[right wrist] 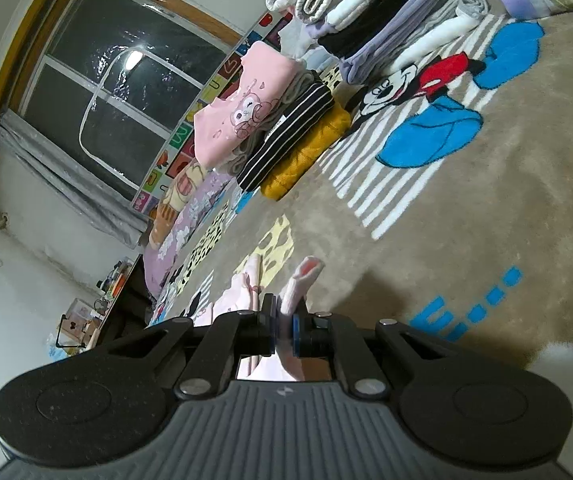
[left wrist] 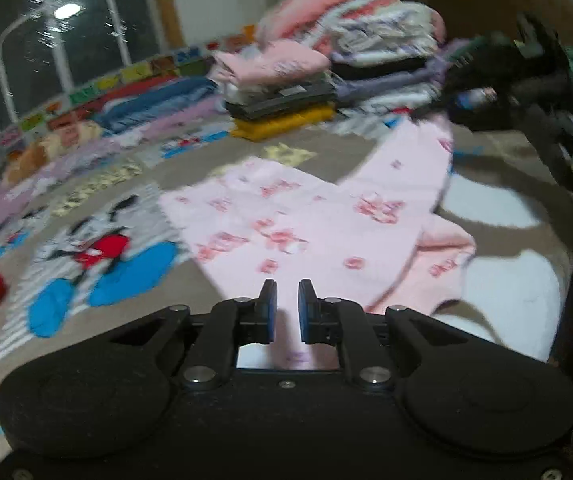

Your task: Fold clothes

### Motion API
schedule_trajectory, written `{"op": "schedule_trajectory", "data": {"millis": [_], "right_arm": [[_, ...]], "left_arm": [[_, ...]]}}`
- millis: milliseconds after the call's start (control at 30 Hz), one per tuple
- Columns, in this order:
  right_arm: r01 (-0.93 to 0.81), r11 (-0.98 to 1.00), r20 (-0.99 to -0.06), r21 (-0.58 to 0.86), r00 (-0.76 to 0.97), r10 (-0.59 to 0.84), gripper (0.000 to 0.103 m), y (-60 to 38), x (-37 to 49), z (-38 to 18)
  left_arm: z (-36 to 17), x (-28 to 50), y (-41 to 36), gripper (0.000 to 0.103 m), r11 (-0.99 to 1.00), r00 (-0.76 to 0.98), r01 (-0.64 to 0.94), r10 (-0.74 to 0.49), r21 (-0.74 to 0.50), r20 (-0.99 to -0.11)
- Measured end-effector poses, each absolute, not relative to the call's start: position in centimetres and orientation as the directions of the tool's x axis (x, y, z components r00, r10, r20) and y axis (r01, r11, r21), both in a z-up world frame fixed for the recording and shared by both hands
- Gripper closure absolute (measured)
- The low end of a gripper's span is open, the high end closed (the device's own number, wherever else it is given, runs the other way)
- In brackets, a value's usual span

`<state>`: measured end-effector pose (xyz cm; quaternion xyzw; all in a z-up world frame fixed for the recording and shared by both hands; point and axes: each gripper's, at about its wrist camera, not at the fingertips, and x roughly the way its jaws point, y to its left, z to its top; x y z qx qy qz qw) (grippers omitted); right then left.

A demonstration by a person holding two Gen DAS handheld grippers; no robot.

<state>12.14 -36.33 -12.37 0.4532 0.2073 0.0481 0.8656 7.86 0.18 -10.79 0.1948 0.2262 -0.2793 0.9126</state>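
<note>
A pale pink garment with red prints (left wrist: 286, 216) lies spread on the patterned blanket (left wrist: 86, 248), one leg running up to the far right. My left gripper (left wrist: 287, 300) hovers over its near edge with a narrow gap between the fingers and nothing between them. My right gripper (left wrist: 526, 60) shows at the upper right of the left wrist view, at the far end of that leg. In the right wrist view my right gripper (right wrist: 284, 312) is shut on a pink fabric edge (right wrist: 300, 284), which sticks up between the pads.
A stack of folded clothes (left wrist: 282, 88) with a pink top and a yellow piece at the bottom stands behind the garment; it also shows in the right wrist view (right wrist: 270, 128). A bigger pile (left wrist: 366, 28) sits beyond. A window (right wrist: 118, 80) is at the left.
</note>
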Motion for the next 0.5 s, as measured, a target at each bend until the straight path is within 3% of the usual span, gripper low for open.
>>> {"op": "schedule_trajectory", "data": {"millis": [67, 133, 233, 367, 433, 500], "right_arm": [[0.105, 0.59, -0.319, 0.801, 0.908, 0.272, 0.094, -36.3, 12.2, -12.1], [0.1, 0.596, -0.319, 0.797, 0.907, 0.274, 0.094, -36.2, 12.4, -11.7], [0.091, 0.606, -0.317, 0.79, 0.907, 0.277, 0.094, -35.9, 12.6, -10.7], [0.069, 0.621, -0.311, 0.781, 0.905, 0.291, 0.094, -35.5, 13.0, -9.0], [0.057, 0.627, -0.309, 0.777, 0.902, 0.301, 0.094, -35.1, 13.4, -8.1], [0.045, 0.641, -0.312, 0.766, 0.898, 0.31, 0.094, -34.6, 13.9, -7.0]], "left_arm": [[-12.1, 8.4, -0.7, 0.083, 0.731, 0.681, 0.647, -0.425, 0.217, -0.596], [-12.1, 8.3, -0.8, 0.083, 0.721, 0.688, 0.651, -0.43, 0.237, -0.584], [-10.8, 8.4, 0.1, 0.063, 0.746, 0.691, 0.641, -0.459, 0.18, -0.559], [-10.0, 7.7, 0.8, 0.058, 0.728, 0.662, 0.677, -0.542, 0.105, -0.518], [-10.0, 7.6, 1.0, 0.048, 0.712, 0.635, 0.699, -0.581, 0.059, -0.509], [-10.6, 7.7, 0.7, 0.048, 0.696, 0.606, 0.717, -0.597, 0.036, -0.525]]}}
